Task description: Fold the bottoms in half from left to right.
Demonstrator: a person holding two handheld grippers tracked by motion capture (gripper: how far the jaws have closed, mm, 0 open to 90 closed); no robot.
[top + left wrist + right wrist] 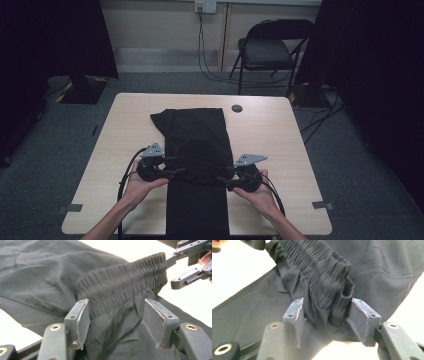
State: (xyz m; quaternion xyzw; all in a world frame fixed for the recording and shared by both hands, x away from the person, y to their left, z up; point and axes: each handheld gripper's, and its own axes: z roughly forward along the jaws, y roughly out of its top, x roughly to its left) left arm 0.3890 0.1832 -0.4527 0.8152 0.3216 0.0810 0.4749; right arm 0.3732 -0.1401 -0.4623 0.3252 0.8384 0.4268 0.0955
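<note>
High view: black trousers lie lengthwise on table. Gripper views add detail: ribbed elastic waistband raised between left tongs and right tongs; both open, fabric between jaws, unclamped.

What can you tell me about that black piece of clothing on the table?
The black trousers look like thin woven fabric with a gathered elastic waistband. They lie lengthwise down the middle of the wooden table, one end hanging over the near edge. The waistband is raised off the cloth below, stretched between the left gripper and right gripper, whose jaws stand apart around its ends.
</note>
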